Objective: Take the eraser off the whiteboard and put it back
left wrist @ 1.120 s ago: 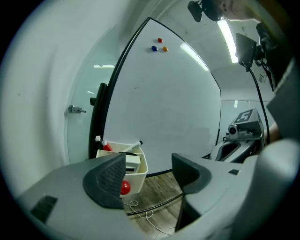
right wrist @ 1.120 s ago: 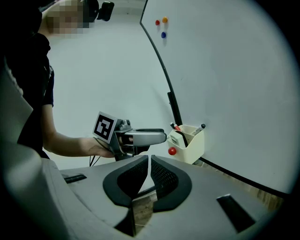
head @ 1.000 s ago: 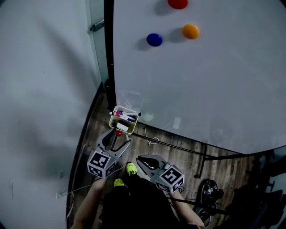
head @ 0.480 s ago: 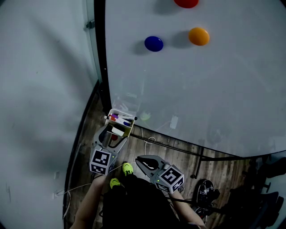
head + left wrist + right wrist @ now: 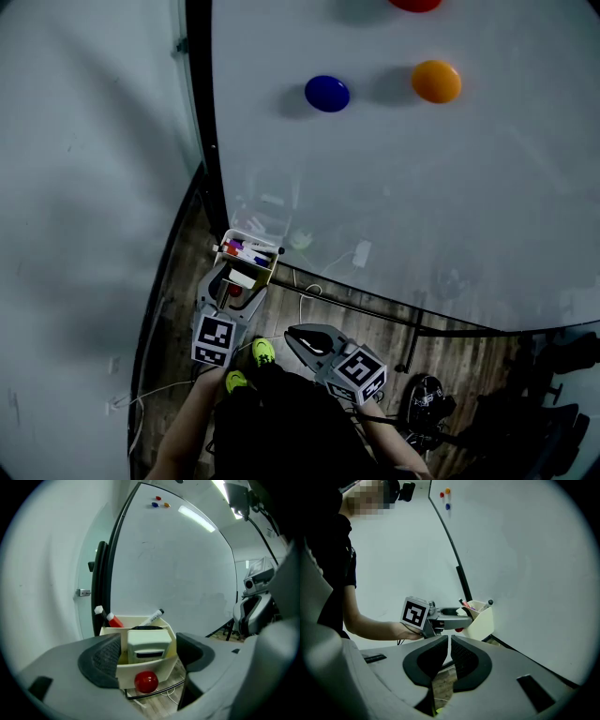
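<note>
The eraser [image 5: 149, 645], a pale block with a dark felt top, stands in the cream holder [image 5: 140, 667] fixed at the whiteboard's [image 5: 422, 187] lower left corner. My left gripper [image 5: 150, 652] is open wide, its jaws flanking the front of the holder without pressing on the eraser. In the head view the left gripper [image 5: 232, 281] reaches up to the holder [image 5: 265, 272]. My right gripper [image 5: 449, 639] is shut on nothing and hangs back to the right, seen in the head view as the right gripper [image 5: 292, 336].
Markers [image 5: 152, 617] stick up behind the eraser, and a red ball [image 5: 146, 681] sits on the holder's front. Blue [image 5: 327, 94] and orange [image 5: 436, 82] magnets cling to the board. The board's dark frame post [image 5: 202, 141], floor bars and cables lie below; an office chair [image 5: 253, 611] stands right.
The left gripper has moved forward to the holder and its jaws have spread wider around it. The right gripper has hardly shifted.
</note>
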`<state>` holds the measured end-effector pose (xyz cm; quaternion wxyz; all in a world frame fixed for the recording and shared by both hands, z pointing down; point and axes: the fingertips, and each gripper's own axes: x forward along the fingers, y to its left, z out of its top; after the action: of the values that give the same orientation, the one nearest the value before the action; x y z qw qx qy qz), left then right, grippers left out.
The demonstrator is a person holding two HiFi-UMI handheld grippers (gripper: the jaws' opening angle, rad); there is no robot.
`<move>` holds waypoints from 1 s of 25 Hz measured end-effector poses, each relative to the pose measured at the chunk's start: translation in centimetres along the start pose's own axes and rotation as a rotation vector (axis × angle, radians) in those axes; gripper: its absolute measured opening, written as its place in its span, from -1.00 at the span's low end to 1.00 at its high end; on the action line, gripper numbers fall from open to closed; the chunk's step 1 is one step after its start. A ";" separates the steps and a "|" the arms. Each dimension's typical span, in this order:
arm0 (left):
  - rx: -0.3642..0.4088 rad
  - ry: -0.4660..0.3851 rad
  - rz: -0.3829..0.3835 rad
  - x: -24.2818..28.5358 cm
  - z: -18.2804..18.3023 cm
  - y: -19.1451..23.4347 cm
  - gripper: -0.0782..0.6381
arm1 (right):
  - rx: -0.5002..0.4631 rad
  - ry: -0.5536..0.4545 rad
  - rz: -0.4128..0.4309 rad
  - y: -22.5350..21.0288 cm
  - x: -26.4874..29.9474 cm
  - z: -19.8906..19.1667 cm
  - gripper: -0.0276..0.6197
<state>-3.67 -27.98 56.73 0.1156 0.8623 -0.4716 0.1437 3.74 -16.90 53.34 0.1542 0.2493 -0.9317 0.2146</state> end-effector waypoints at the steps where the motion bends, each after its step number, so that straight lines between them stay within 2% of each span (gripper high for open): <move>1: 0.002 0.000 0.007 0.0 -0.1 0.1 0.20 | 0.001 0.001 0.000 -0.1 0.0 0.0 -0.83; 14: 0.033 -0.009 0.042 -0.1 0.0 0.5 0.13 | 0.008 0.007 -0.002 -0.4 0.0 0.3 -0.83; 16: 0.042 -0.008 0.037 0.0 -0.2 0.4 0.04 | 0.013 0.001 -0.005 -0.5 0.0 0.2 -0.83; 25: 0.054 -0.004 0.043 0.0 -0.3 0.5 0.04 | 0.017 -0.009 -0.004 -0.4 -0.1 0.2 -0.83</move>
<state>-4.09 -28.12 57.01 0.0882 0.8551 -0.4862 0.1571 4.02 -17.26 53.23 0.1482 0.2534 -0.9300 0.2213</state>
